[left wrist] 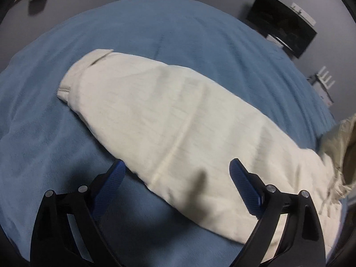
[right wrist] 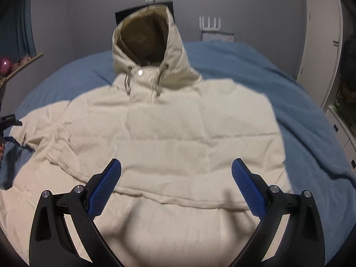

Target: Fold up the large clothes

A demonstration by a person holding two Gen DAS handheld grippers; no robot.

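Note:
A cream hooded jacket [right wrist: 169,138] lies front up on a blue blanket [right wrist: 300,111], its hood [right wrist: 144,37] with a brown lining at the far end. One long sleeve [left wrist: 169,120] stretches out across the blanket, cuff [left wrist: 73,80] at the far left. My left gripper [left wrist: 178,166] hovers open over the sleeve's near edge, nothing between its blue pads. My right gripper [right wrist: 176,166] hangs open above the jacket's lower body, also empty. The left gripper [right wrist: 9,122] shows at the left edge of the right wrist view, by the sleeve.
The blue blanket [left wrist: 55,155] covers a bed. A dark screen [left wrist: 282,22] and white racks [left wrist: 322,80] stand by the grey wall. A white wardrobe [right wrist: 320,44] is at the right. Clutter and a pink ball [right wrist: 5,64] sit at the far left.

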